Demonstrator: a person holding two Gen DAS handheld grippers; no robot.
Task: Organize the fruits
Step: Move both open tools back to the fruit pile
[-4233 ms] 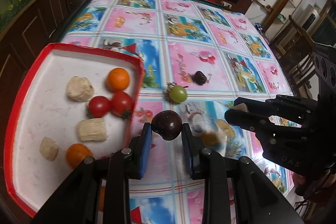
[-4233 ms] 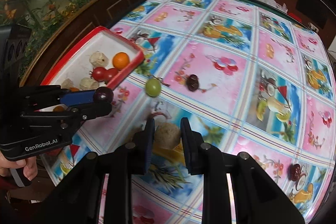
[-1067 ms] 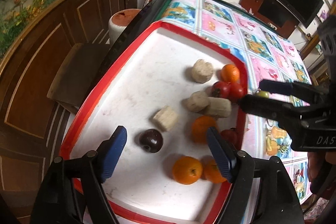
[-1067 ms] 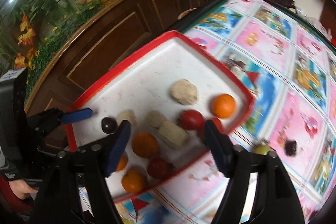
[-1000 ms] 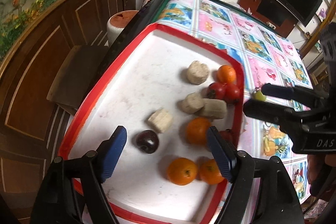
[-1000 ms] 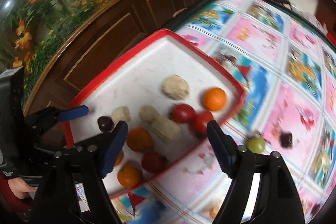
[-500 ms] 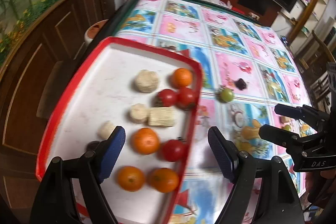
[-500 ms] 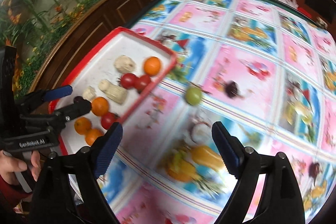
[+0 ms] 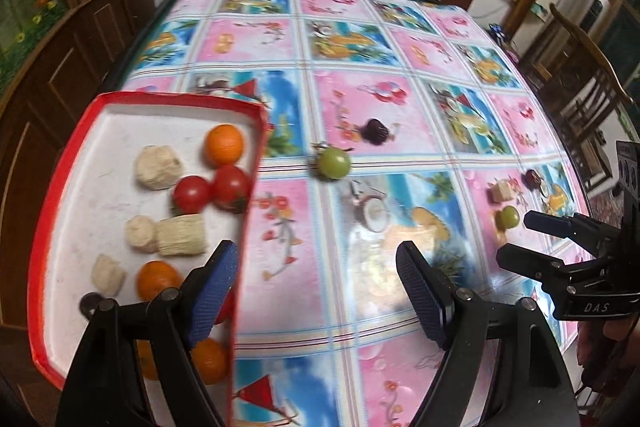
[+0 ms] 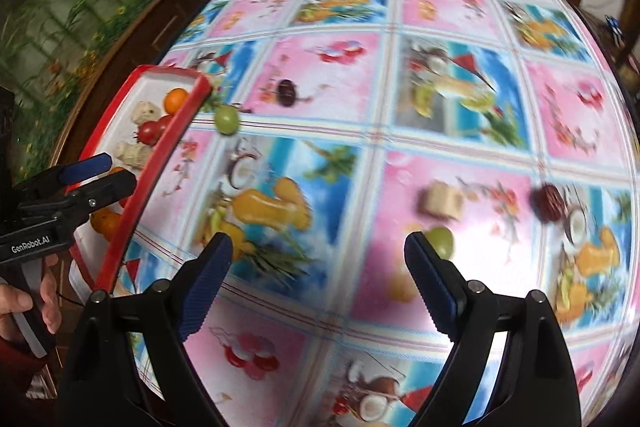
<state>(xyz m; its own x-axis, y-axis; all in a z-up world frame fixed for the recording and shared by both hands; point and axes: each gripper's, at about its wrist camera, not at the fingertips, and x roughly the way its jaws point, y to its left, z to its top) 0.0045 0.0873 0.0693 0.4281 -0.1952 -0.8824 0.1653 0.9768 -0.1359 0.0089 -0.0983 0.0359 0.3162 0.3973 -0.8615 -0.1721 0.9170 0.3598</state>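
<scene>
Left wrist view: the left gripper [image 9: 318, 291] hangs wide and empty over the patterned tablecloth [image 9: 384, 39], one pad above the rim of the red tray [image 9: 256, 163] — already loaded with oranges, red tomatoes and pale cut pieces. A green fruit [image 9: 334, 163] and a dark fruit [image 9: 377, 131] lie loose on the cloth just past the tray's far corner. At the table's right side the right gripper [image 9: 528, 239] points toward a second green fruit [image 9: 508, 217], a pale chunk [image 9: 500, 191] and another dark fruit [image 9: 532, 178].

Right wrist view: the right gripper [image 10: 316, 287] is spread wide with nothing between its pads; the small green fruit [image 10: 440, 241] sits just beside its right pad, the pale chunk [image 10: 442, 203] and dark fruit [image 10: 550, 199] just beyond. The frame is blurred. A clean pickup would likely mean centring the jaws over one piece — the round green fruit may roll if nudged off-centre — before closing.
</scene>
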